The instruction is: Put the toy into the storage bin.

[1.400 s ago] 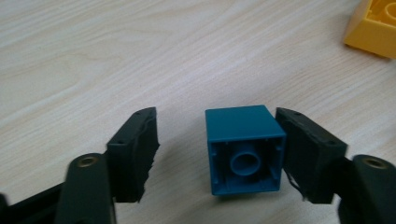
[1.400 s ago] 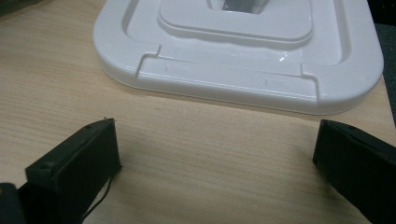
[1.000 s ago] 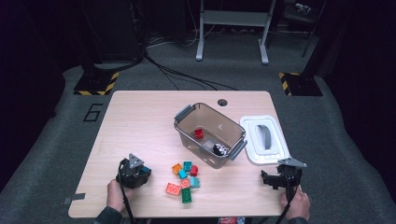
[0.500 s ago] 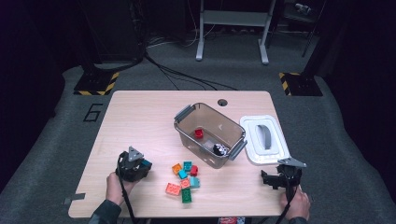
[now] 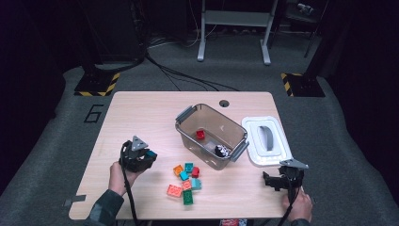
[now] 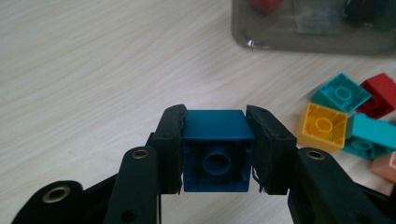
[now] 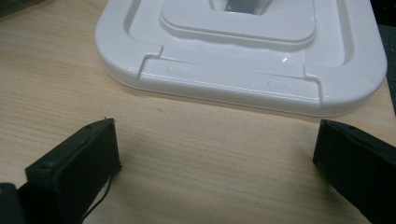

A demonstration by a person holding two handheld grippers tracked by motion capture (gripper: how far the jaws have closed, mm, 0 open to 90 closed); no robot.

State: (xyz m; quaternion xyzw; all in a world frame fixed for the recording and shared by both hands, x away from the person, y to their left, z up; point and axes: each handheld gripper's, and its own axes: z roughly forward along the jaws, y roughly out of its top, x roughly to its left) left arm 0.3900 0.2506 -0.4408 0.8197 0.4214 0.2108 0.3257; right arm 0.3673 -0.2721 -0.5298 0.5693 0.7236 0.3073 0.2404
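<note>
High view: your left claw (image 5: 147,157) has lifted off the bench (image 5: 141,113) since a sec ago and now sits a bit farther up and in, w/ the blue brick (image 5: 150,154) clamped at its tip. It's left of the loose brick pile (image 5: 186,181), well short of the clear bin (image 5: 211,135). The bin already holds a red brick (image 5: 201,134) and a dark bit I can't ID. Your right claw (image 5: 269,181) hasn't budged, parked near the white lid (image 5: 267,140).

Left gripper view: the jaws pinch the blue brick (image 6: 215,149) on both sides, hollow underside facing the cam, bench wood visible under it, so it's off the surface. Yellow brick (image 6: 322,126) and teal brick (image 6: 342,92) lie to the right, bin corner (image 6: 261,37) up top.

Right gripper view: jaws spread wide, nothing between them, lid edge (image 7: 233,79) just ahead.

My read: pickup's done, so next is the carry over to the bin and the drop. Pile's still waiting.
</note>
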